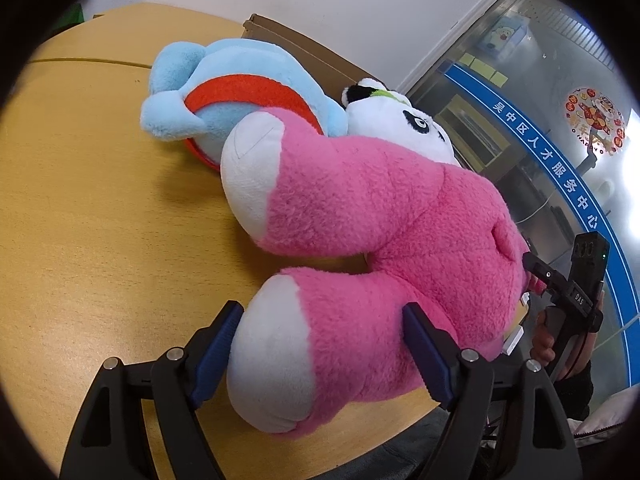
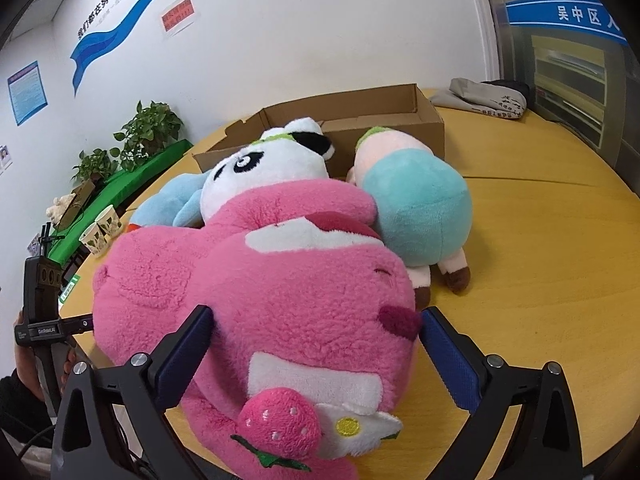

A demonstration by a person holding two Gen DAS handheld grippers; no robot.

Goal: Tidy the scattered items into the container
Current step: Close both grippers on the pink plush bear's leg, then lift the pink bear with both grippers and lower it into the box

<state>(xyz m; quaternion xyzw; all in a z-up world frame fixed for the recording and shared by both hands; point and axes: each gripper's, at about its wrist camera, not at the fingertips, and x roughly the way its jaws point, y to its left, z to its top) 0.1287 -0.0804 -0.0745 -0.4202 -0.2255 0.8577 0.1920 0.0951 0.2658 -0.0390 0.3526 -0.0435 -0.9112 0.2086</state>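
Note:
A big pink plush bear (image 1: 380,216) lies on the wooden table. My left gripper (image 1: 320,344) is shut on one of its white-soled legs. My right gripper (image 2: 316,344) is shut on its head (image 2: 280,280), which has a strawberry on it. Behind it lie a blue plush with a red band (image 1: 240,92), a panda plush (image 2: 272,168) and a teal-and-pink plush (image 2: 416,208). The open cardboard box (image 2: 400,120) stands behind the toys. The right gripper also shows in the left wrist view (image 1: 536,276), at the bear's far end.
Two paper cups (image 2: 100,232) stand at the table's left edge. A folded grey cloth (image 2: 484,98) lies at the back right. Potted plants (image 2: 148,132) and a green bench are by the wall. A glass wall stands to the right (image 1: 560,120).

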